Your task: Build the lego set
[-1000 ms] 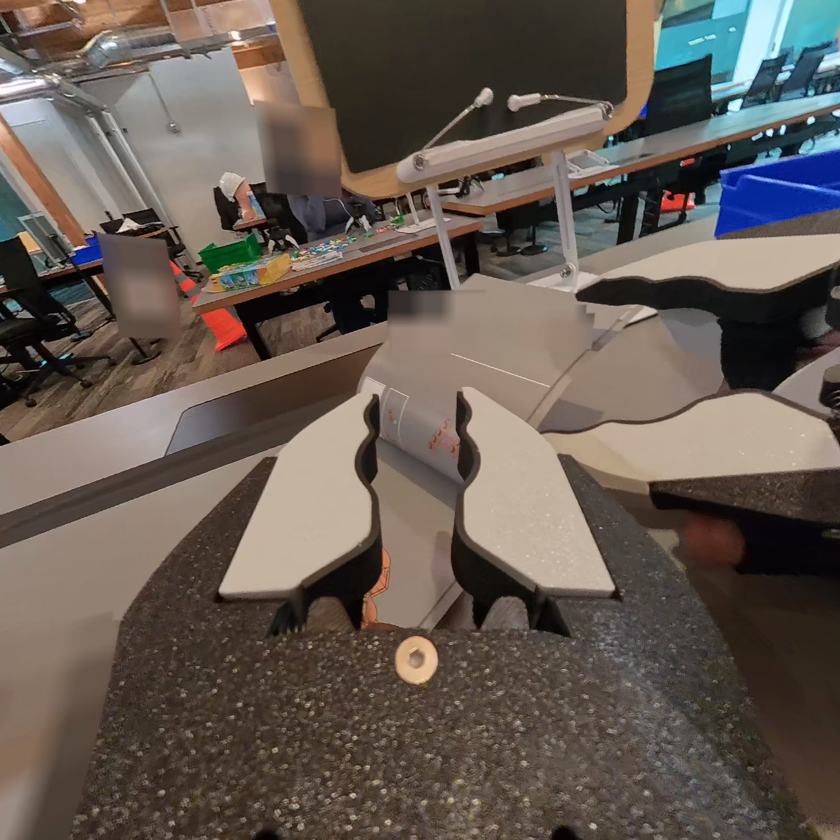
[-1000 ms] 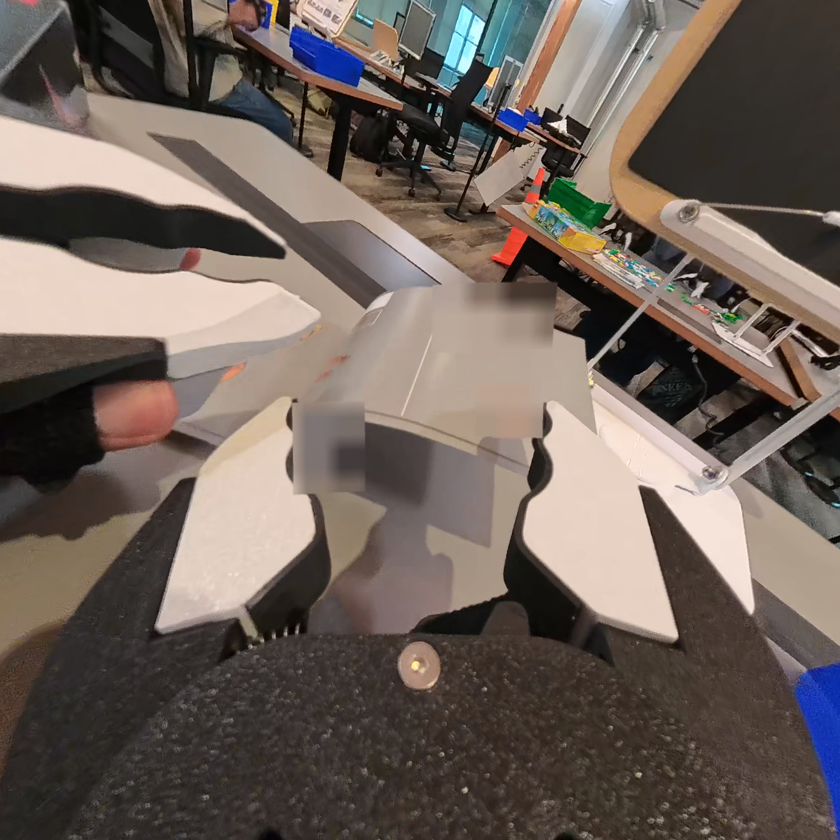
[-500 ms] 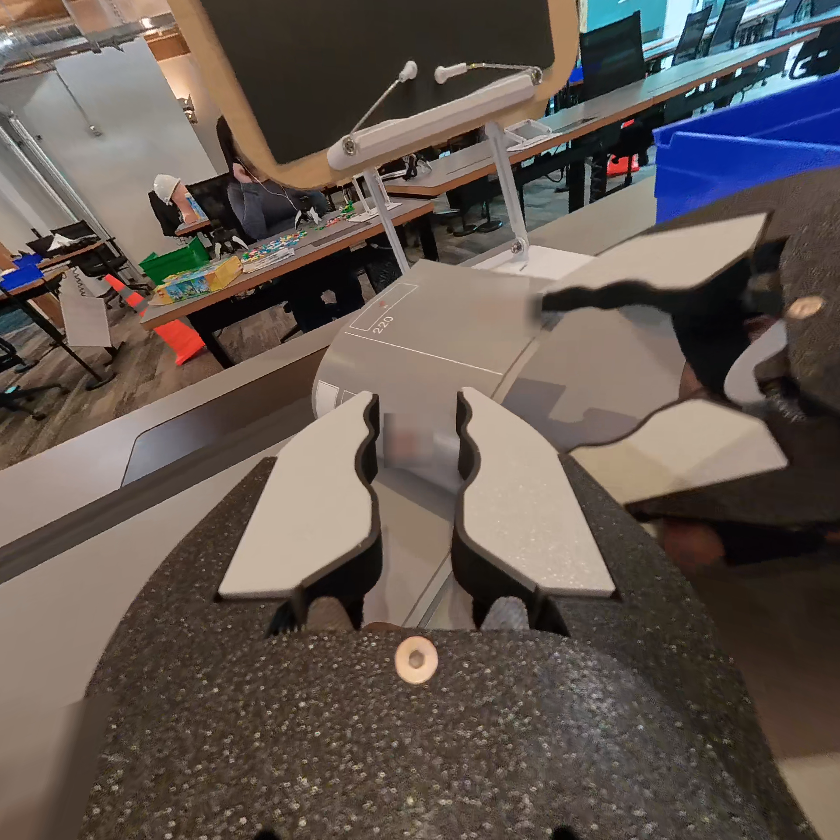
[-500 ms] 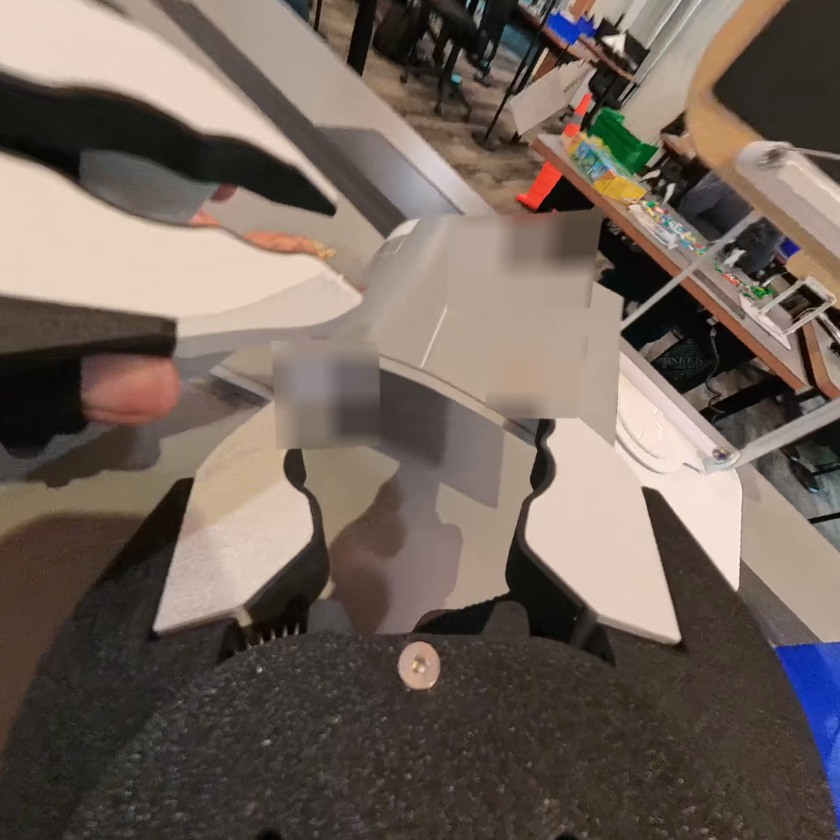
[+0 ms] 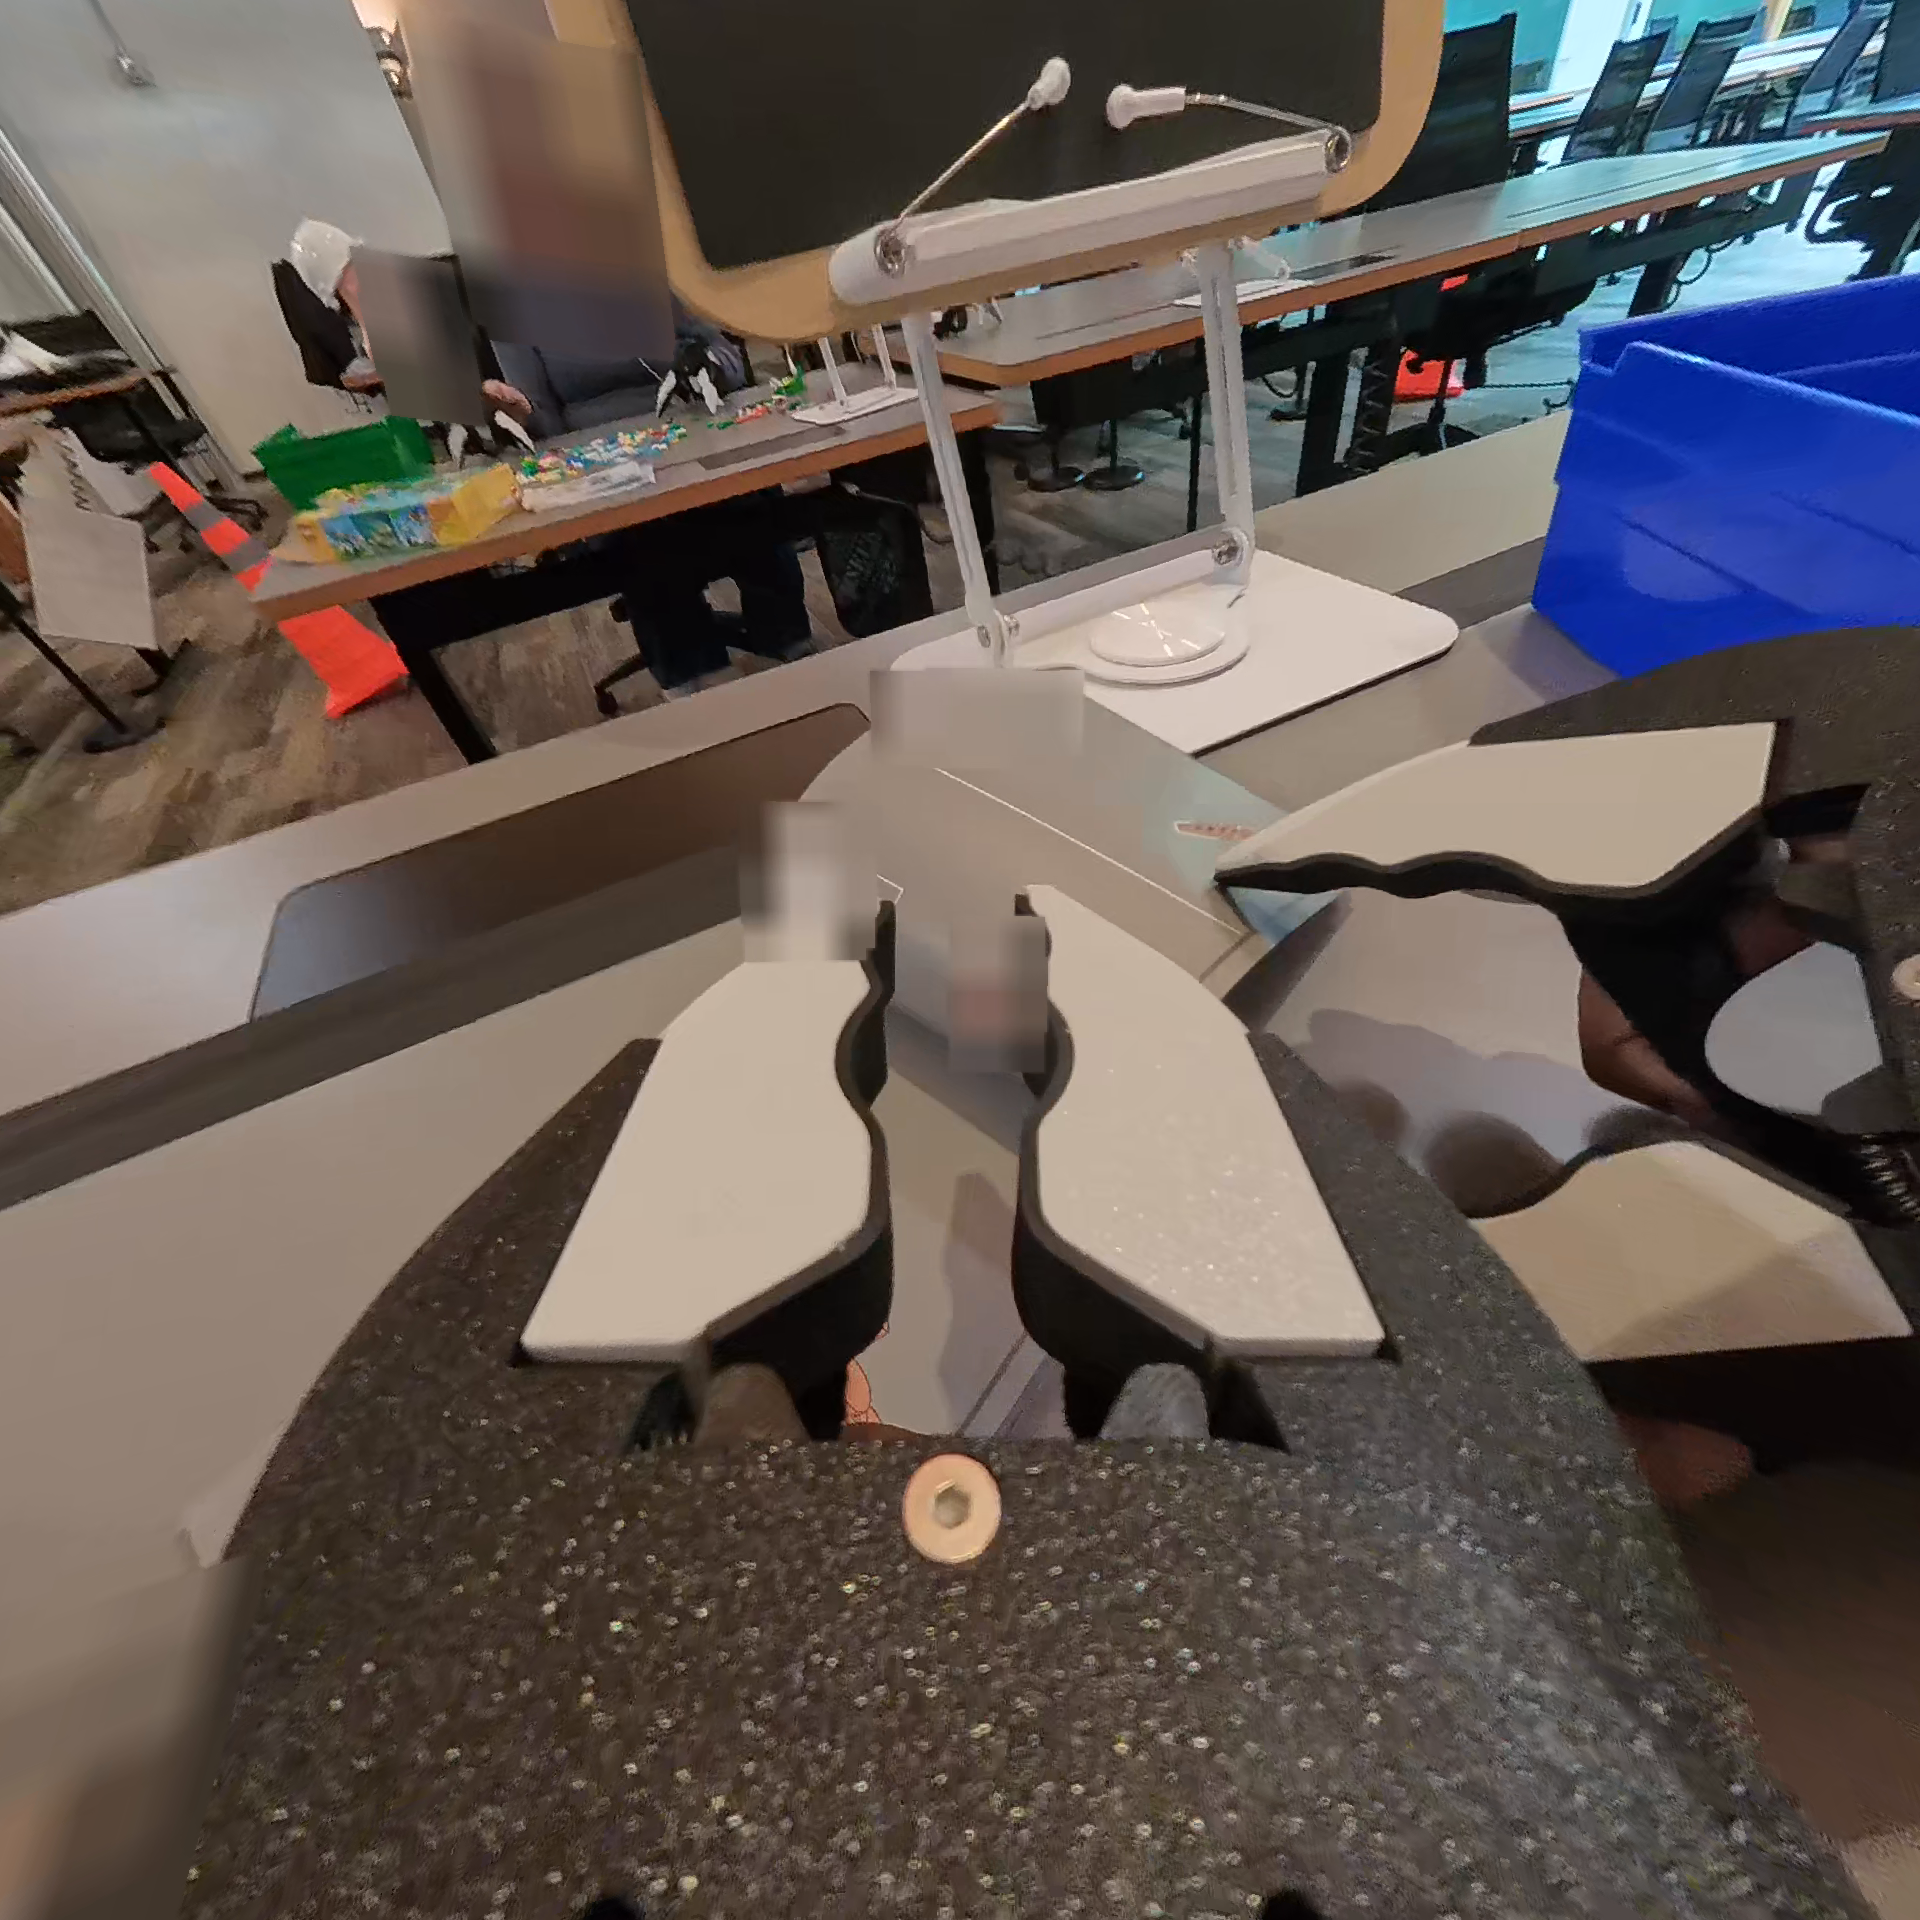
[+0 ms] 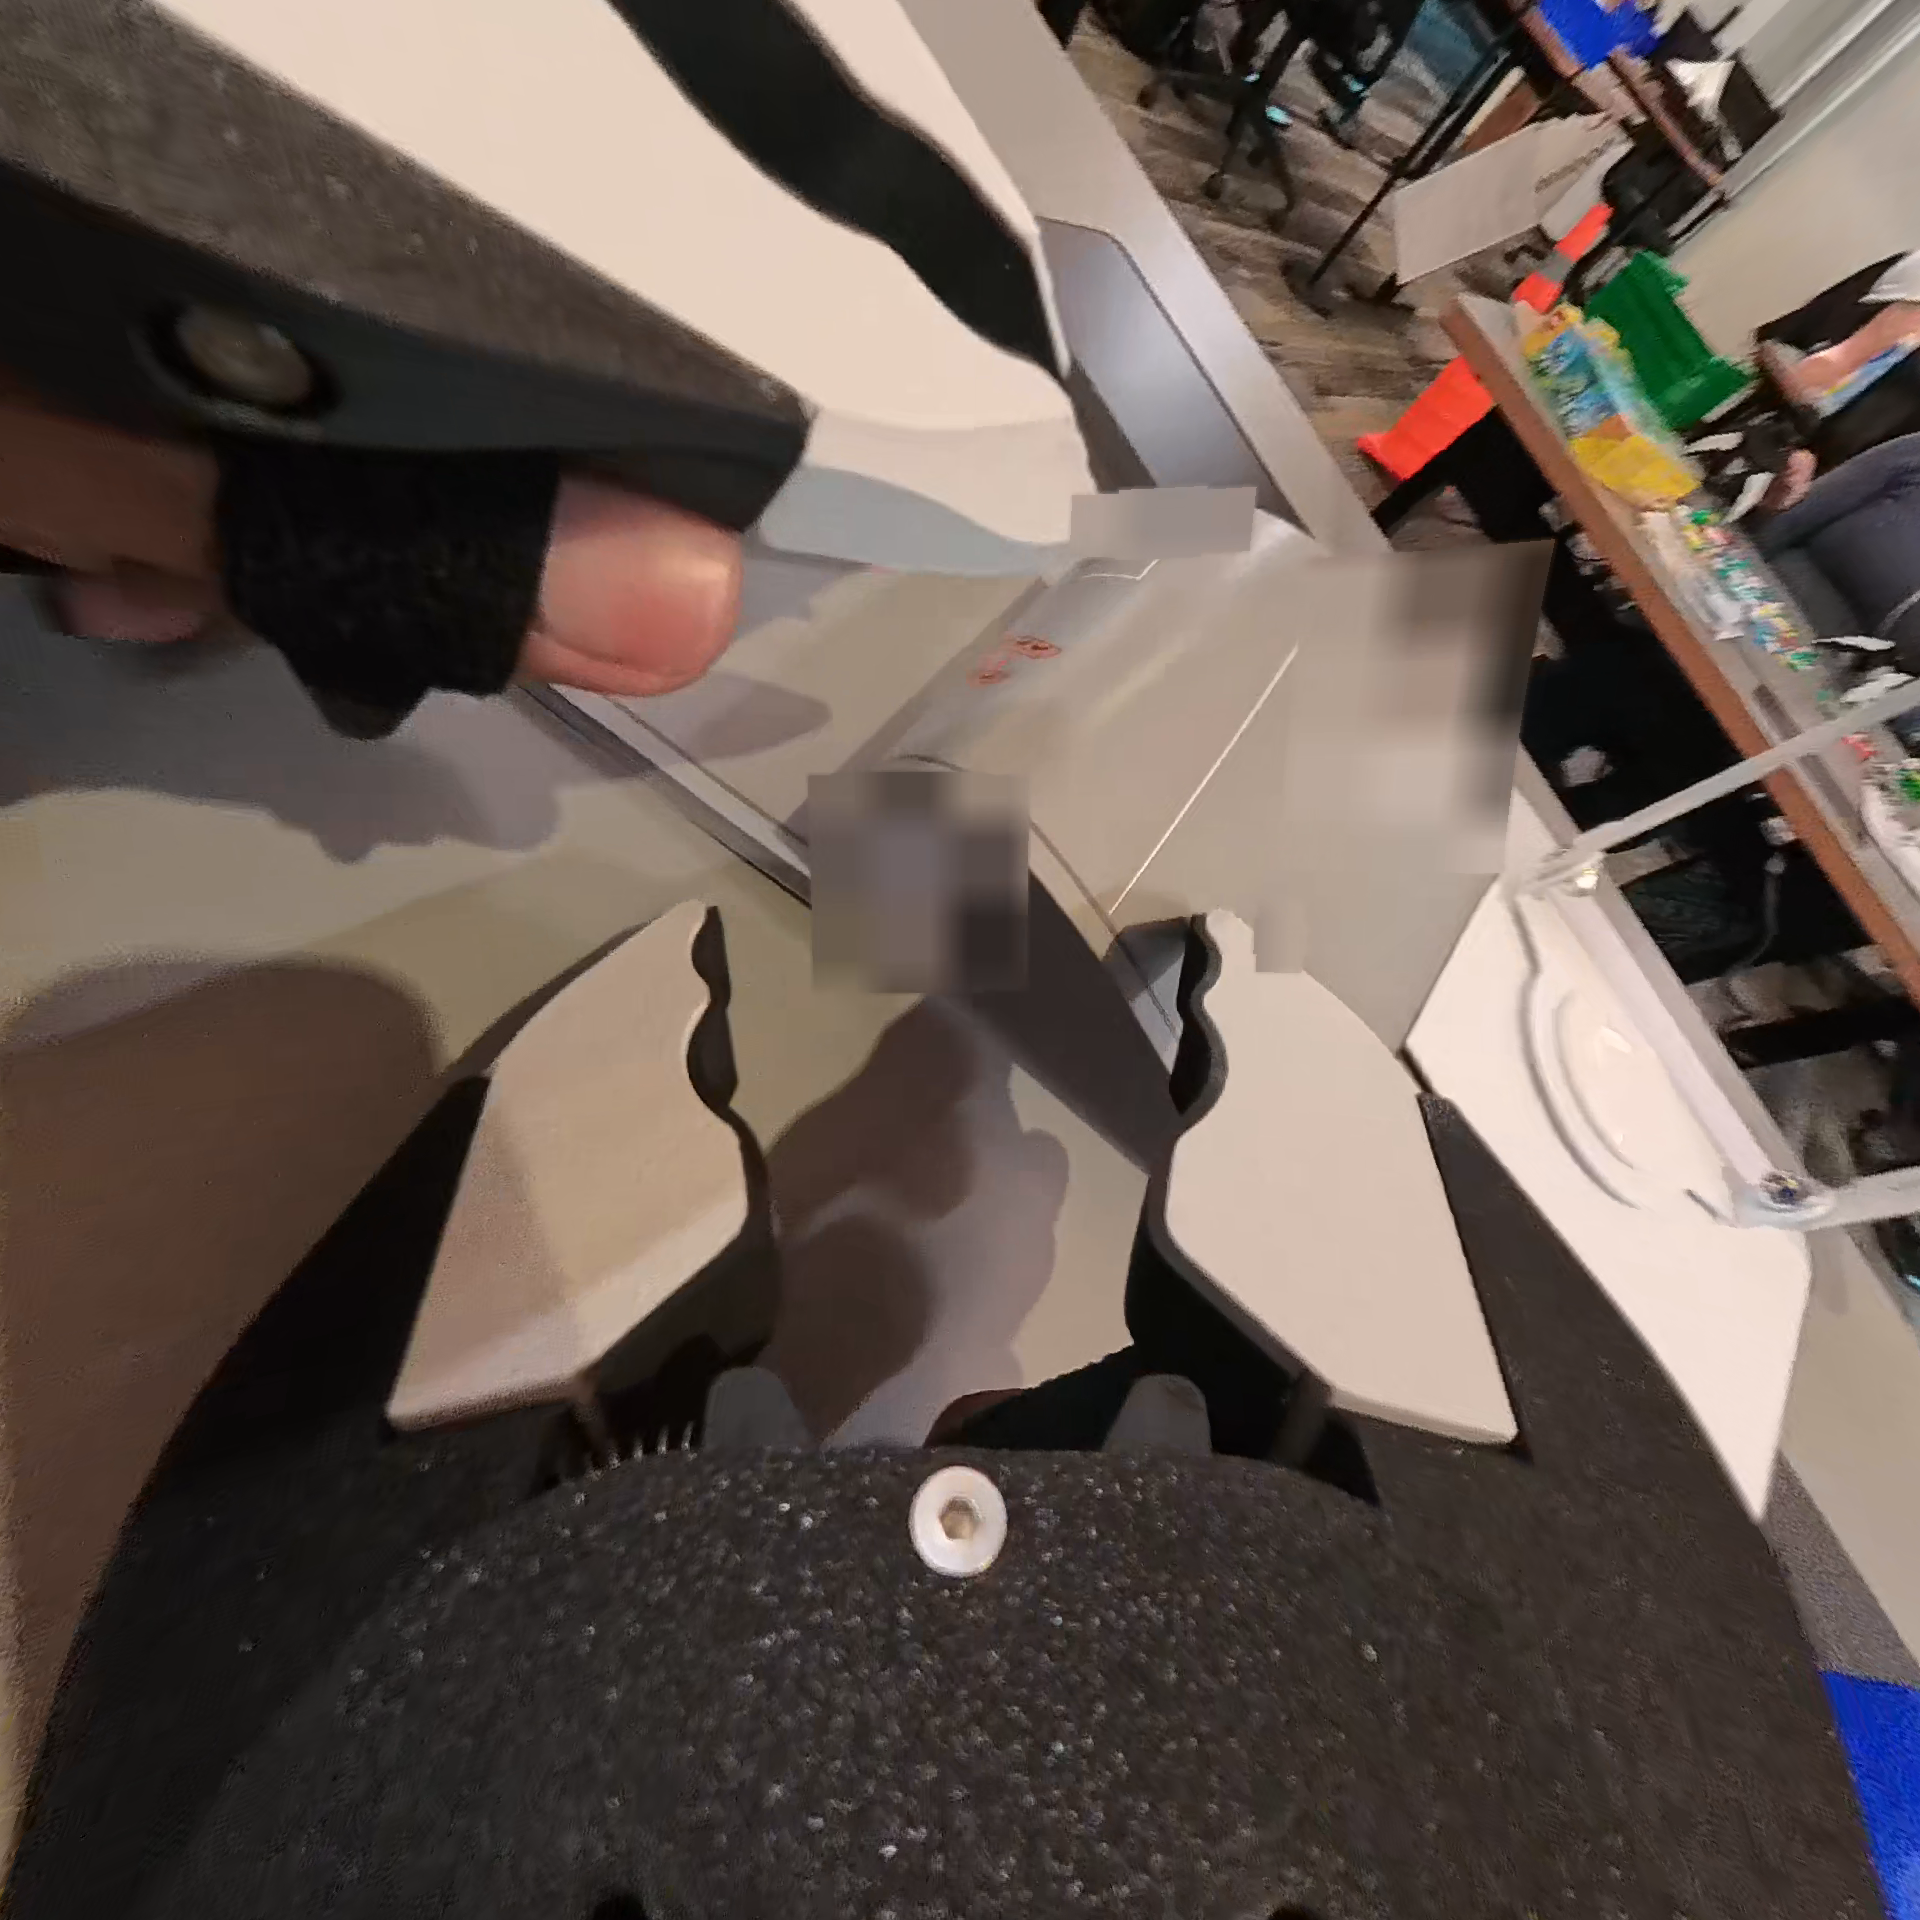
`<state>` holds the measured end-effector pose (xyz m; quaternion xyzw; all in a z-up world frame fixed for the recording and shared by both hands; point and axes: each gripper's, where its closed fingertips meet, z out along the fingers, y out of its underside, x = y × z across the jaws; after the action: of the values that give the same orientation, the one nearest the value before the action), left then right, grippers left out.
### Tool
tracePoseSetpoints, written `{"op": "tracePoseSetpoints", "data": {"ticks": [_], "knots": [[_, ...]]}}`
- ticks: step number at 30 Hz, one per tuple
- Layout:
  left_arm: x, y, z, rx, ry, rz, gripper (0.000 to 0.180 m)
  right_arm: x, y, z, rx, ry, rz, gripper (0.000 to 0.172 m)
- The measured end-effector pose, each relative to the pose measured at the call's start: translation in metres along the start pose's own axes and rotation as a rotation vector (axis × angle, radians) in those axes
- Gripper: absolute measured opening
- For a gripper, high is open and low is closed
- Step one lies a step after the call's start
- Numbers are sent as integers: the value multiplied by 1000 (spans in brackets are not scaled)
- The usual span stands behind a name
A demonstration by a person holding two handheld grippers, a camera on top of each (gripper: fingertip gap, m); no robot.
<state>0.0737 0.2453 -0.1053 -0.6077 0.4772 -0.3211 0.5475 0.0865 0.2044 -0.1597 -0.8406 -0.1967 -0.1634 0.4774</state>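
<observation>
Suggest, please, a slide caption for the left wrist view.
Left tongs straddling a curled grey sheet on the table, right tongs open alongside.

Mosaic patches cover parts of the grey sheet (image 5: 1049, 831) between the left hand-held gripper (image 5: 961, 914) fingers, so whether the pads press on it cannot be told. In the right wrist view more patches hide the sheet's middle and far right corner. The blue bin (image 5: 1745, 468) is cut off by the right edge. Small coloured pieces on the far table (image 5: 623, 488) are too small to identify. Patches hide the people (image 5: 582, 343) seated there.
</observation>
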Motion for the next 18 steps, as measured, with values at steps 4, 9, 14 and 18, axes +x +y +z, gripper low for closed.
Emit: {"op": "tracePoseSetpoints", "data": {"ticks": [4, 9, 14, 18], "knots": [[-4, 6, 1, -22, 0, -52, 22, -12, -5, 0, 2, -58, -1, 87], [-6, 12, 3, -56, -2, -60, 22, -24, -12, 1, 9, -80, -29, 88], [-12, 11, 1, -53, -27, -77, 22, -28, -23, 1, 33, -69, -72, 87], [-23, 17, 0, -85, -85, -97, 22, -36, -29, 2, 47, -79, -128, 87]]}}
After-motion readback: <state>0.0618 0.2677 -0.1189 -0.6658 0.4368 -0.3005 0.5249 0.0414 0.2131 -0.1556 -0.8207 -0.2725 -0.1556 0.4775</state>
